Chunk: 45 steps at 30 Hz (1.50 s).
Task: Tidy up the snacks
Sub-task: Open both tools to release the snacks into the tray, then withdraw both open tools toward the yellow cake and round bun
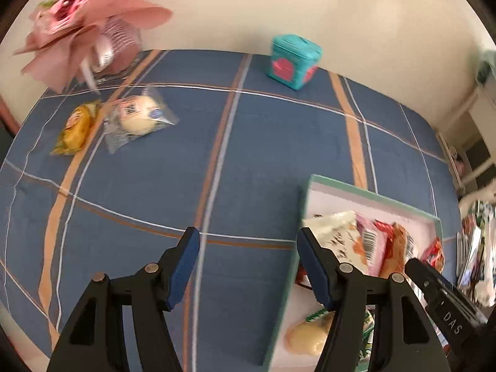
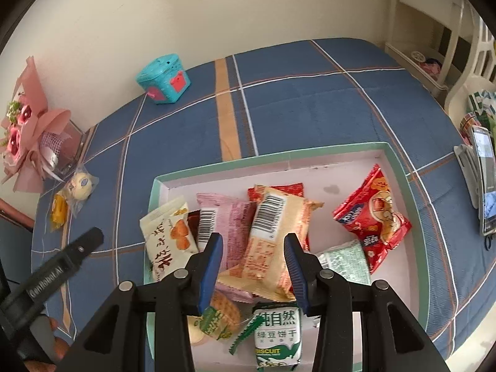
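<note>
Both tongs stood apart, gripping nothing. The left tongs (image 1: 246,266) hung over the blue desk (image 1: 254,142), well short of two snacks (image 1: 136,117) near the bouquet (image 1: 83,15). The right tongs (image 2: 254,266) hovered above snack packets in the box (image 2: 400,167).

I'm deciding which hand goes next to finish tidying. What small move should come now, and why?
Probably send the open, empty left gripper toward the clear-wrapped bun and yellow packet: both still lie on the blue cloth, outside the green-rimmed box, nearer its side.
</note>
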Motion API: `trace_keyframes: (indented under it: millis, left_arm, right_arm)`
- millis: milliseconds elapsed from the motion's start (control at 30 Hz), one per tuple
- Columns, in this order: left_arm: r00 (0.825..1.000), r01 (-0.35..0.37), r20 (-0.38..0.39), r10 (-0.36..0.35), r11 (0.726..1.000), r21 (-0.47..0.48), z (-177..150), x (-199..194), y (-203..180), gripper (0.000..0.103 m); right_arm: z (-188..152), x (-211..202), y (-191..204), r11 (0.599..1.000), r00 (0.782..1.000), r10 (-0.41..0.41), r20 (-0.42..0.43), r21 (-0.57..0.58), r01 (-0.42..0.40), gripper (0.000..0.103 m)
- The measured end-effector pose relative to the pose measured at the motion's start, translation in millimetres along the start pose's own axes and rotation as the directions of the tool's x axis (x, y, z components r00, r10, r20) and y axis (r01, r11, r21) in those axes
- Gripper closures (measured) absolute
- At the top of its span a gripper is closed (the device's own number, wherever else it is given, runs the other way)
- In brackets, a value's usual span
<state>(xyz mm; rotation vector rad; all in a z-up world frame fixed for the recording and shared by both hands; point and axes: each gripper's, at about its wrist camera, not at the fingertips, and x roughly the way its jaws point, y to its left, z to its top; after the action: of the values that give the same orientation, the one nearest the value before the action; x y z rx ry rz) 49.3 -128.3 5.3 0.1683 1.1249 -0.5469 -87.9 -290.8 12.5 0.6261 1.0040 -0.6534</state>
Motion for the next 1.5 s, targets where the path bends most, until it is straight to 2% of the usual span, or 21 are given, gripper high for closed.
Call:
trace_keyframes:
  millis: [67,100,133,233,333,433,500,600,933,1500]
  left_arm:
    - [1.0,-0.006,0.003,0.006,1.0,-0.016,1,-2,7,0.037]
    - [1.0,-0.008,0.002,0.008,1.0,-0.022,1,-2,9,0.036]
    - [1.0,-0.01,-0.001,0.01,1.0,-0.023,2,-2,11,0.035]
    - [0.999,-0.037,-0.008,0.037,0.999,-0.02,2,1,14,0.025]
    - [0.998,-0.063,-0.009,0.063,0.998,-0.008,2,4,16,0.024]
    - [0.996,-0.084,-0.003,0.084,0.996,-0.001,3,4,21,0.022]
    - [0.996,-0.095,0.003,0.095,0.996,-0.003,3,4,26,0.011]
    - [0.995,-0.094,0.011,0.094,0.995,-0.015,5,2,34,0.011]
    - [0.992,-0.124,0.026,0.124,0.992,-0.027,10,0,70,0.01]
    - [0.984,-0.17,0.013,0.175,0.967,-0.189,6,-2,178,0.01]
  right_arm:
    - [-1,1,4,1.0,1.0,-0.006,-0.001,-0.009,0.006,0.05]
    - [-1,2,6,1.0,1.0,-0.012,0.0,-0.011,0.012,0.038]
    - [-2,2,8,1.0,1.0,-0.019,0.002,-0.013,0.019,0.031]
    - [-2,5,14,0.999,1.0,-0.021,-0.003,-0.027,0.021,0.022]
    - [-4,7,21,0.999,1.0,-0.022,-0.004,-0.045,0.022,0.012]
    - [-5,8,28,0.998,1.0,-0.03,-0.003,-0.063,0.029,0.011]
    - [-6,9,31,0.997,1.0,-0.031,-0.003,-0.069,0.031,0.01]
    - [-8,9,38,0.996,0.999,-0.037,0.0,-0.078,0.037,0.0]
    - [-16,14,83,0.99,1.0,-0.014,0.008,-0.142,0.015,0.0]
    - [-39,34,175,0.956,0.999,0.035,-0.041,-0.288,-0.046,0.0]
